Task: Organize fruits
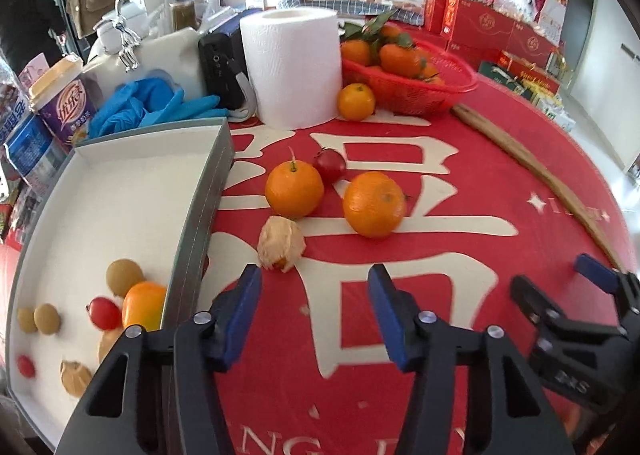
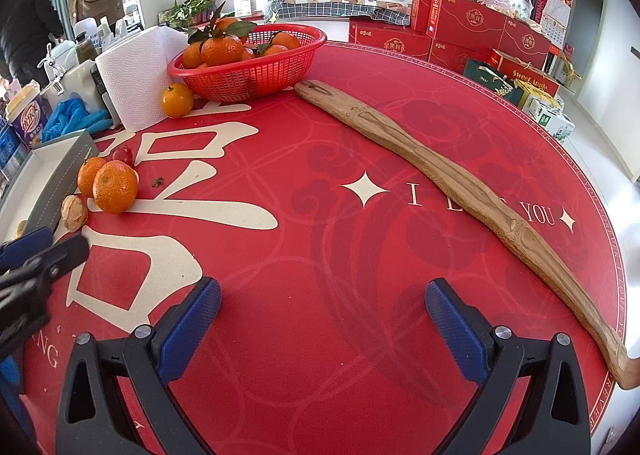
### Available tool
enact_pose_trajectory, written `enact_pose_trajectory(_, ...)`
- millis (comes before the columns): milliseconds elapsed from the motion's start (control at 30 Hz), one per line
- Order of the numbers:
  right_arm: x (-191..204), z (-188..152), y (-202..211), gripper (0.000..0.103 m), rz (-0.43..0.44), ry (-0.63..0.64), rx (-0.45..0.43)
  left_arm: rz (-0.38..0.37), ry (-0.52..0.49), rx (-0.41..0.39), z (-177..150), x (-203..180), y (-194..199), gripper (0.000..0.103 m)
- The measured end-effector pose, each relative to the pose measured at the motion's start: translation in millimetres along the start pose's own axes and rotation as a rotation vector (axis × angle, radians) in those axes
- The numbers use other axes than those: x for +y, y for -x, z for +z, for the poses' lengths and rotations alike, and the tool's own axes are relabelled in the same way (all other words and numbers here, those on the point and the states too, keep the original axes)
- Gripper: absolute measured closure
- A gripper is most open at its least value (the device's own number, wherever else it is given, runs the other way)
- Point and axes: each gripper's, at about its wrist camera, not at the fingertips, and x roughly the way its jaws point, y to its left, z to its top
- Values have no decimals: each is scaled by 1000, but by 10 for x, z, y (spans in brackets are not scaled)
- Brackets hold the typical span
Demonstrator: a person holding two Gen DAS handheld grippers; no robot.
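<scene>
While I am standing beside the round table, this is what is showing:

Left gripper: the left gripper (image 1: 314, 275) is hovering low over the red tablecloth (image 1: 460, 183), its blue pads standing apart with nothing between them
Right gripper: the right gripper (image 2: 322, 295) is hanging over a bare part of the cloth, its pads standing wide apart and holding nothing; in the left view it is appearing at the right edge (image 1: 560, 279)
Husked fruit: a pale papery fruit (image 1: 281, 242) is lying on the cloth just in front of the left finger tip, close to the wall of the box
Loose oranges: two oranges are sitting a little farther on, one nearer the box (image 1: 294, 189) and one to its right (image 1: 374, 204), near each other; a small red tomato (image 1: 329, 165) is resting behind and between them
Box: the grey box with white inside (image 1: 120, 191) is lying at the left of the cloth, and it is already holding small brown round fruits (image 1: 124, 277), an orange fruit (image 1: 144, 305), two red tomatoes (image 1: 105, 313) and husked pieces
Basket: a red basket (image 2: 248, 79) with leafy mandarins is standing at the far side; one orange (image 2: 177, 100) is sitting just beside it, in front of the paper roll (image 2: 132, 83)
Stick: a long wooden stick (image 2: 460, 183) is lying across the right part of the cloth
</scene>
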Motion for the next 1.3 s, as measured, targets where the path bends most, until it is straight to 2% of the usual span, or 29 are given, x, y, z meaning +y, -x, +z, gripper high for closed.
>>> enact_pose_trajectory(300, -2, 1, -5, 0, 0, 0, 0, 4, 15, 11, 107, 26, -120, 46)
enact_pose_trajectory(367, 2, 1, -1, 0, 0, 0, 0, -7, 28, 8, 116, 45, -132, 51)
enact_pose_trajectory(433, 4, 1, 2, 0, 0, 0, 0, -8, 21, -2, 118, 35, -130, 70)
enact_pose_trajectory(500, 2, 1, -2, 0, 0, 0, 0, -12, 13, -5, 121, 24, -123, 77)
enact_pose_trajectory(833, 8, 2, -1, 0, -1, 0, 0, -15, -19, -16, -27, -24, -9, 78)
enact_pose_trajectory(1000, 10, 2, -2, 0, -1, -1, 0, 14, -16, -29, 3, -13, -34, 70)
enact_pose_trajectory(1100, 11, 2, -2, 0, -1, -1, 0, 3, -7, -35, 42, -6, -70, 65)
enact_pose_trajectory(1167, 11, 2, -4, 0, -1, -1, 0, 0, -7, -43, 54, -13, -83, 65)
enact_pose_trajectory(1200, 9, 2, -6, 0, -1, -1, 0, -7, -8, -45, 57, -19, -85, 69)
enact_pose_trajectory(1233, 13, 3, -3, 0, -1, -1, 0, -19, -9, -44, 56, -23, -84, 78)
enact_pose_trajectory(1300, 10, 2, -7, 0, -1, -1, 0, -10, -19, -46, 38, -44, -70, 78)
